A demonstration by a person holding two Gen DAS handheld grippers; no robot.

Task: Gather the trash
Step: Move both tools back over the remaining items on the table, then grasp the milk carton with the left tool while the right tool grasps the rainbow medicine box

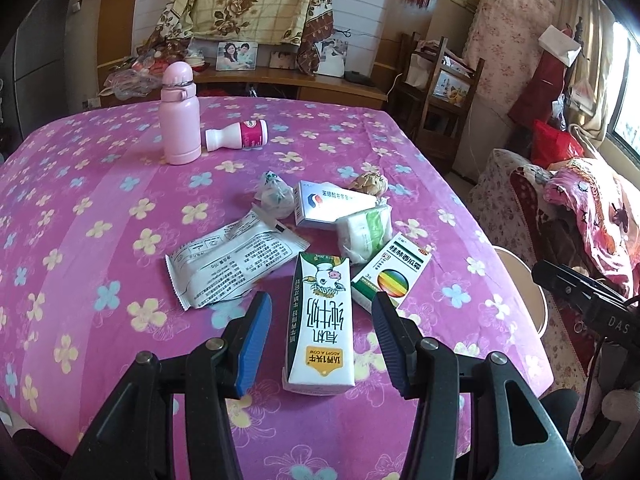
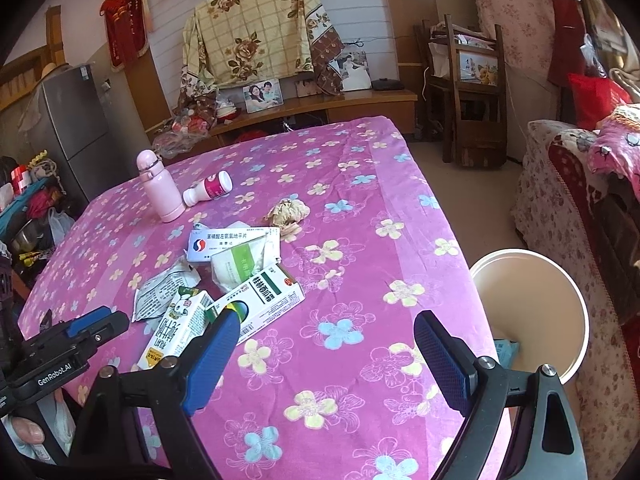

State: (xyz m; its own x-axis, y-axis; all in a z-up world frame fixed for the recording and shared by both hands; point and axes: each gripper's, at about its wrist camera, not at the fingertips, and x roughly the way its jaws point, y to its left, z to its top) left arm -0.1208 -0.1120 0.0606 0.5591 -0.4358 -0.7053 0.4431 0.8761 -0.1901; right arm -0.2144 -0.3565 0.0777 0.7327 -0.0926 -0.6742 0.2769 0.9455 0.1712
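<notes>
A white and green milk carton [image 1: 320,324] lies on the pink flowered table between the open fingers of my left gripper [image 1: 322,316]; the fingers stand apart from it on both sides. The carton also shows in the right wrist view [image 2: 176,328]. Behind it lie a green medicine box [image 1: 394,272], a white wrapper [image 1: 228,260], a blue and white box [image 1: 328,204], a green and white packet [image 1: 366,234] and a crumpled brown paper ball [image 1: 370,182]. My right gripper [image 2: 326,344] is open and empty over the table's near right part. A white bin [image 2: 532,304] stands beside the table's right edge.
A pink flask [image 1: 180,116] stands at the back left, with a small white and pink bottle [image 1: 238,136] lying beside it. A wooden chair [image 2: 472,92] stands behind the table. A sofa with pink bedding [image 2: 580,200] is at the right.
</notes>
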